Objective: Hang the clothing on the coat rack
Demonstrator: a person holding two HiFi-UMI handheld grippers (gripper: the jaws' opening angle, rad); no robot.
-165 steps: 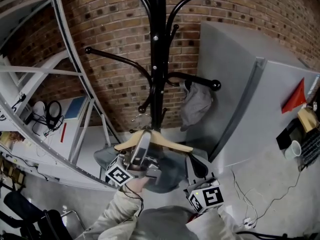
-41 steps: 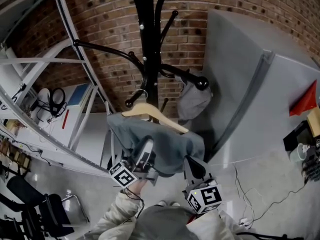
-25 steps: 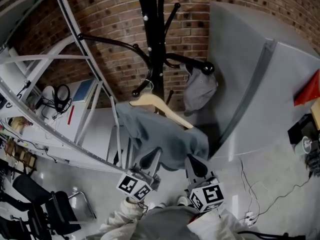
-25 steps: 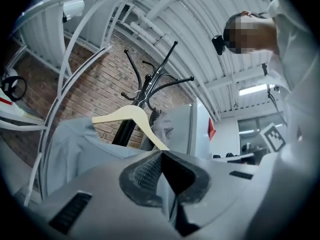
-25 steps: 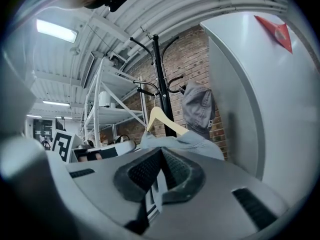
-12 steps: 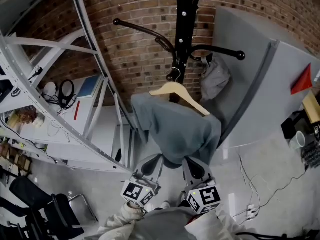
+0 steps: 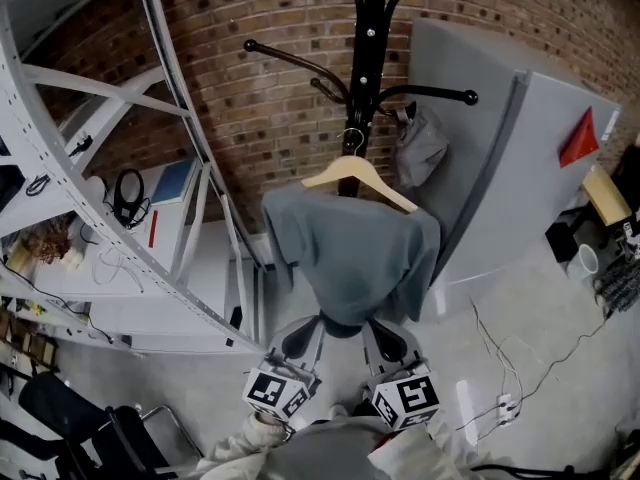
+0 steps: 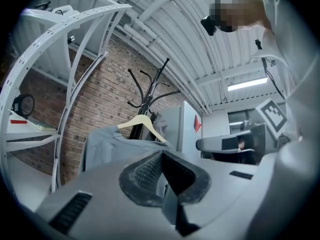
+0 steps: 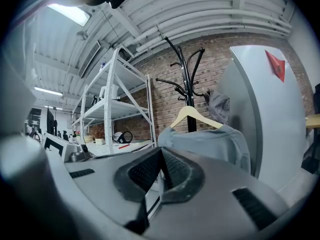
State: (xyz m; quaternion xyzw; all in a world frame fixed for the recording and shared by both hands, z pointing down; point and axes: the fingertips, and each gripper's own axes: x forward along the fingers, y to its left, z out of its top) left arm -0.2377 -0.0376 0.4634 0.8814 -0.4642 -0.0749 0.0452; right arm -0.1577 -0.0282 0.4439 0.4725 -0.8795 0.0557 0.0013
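Where its hanger (image 7: 360,173) hooks the coat rack (image 7: 367,58), clothing (image 7: 350,253) hangs.

coat rack (image 7: 362,58) 1 | hanger (image 7: 358,176) 1 | grey garments (image 7: 350,258) (image 7: 421,146) 2 | grippers (image 7: 300,334) (image 7: 386,337) 2

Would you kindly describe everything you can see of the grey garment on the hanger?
The grey garment is soft-looking fabric draped over a pale wooden hanger, whose hook is caught on the coat rack. It hangs limp before the pole, one shoulder drooping past the hanger's end. The left gripper and right gripper, both shut, are clear of it.
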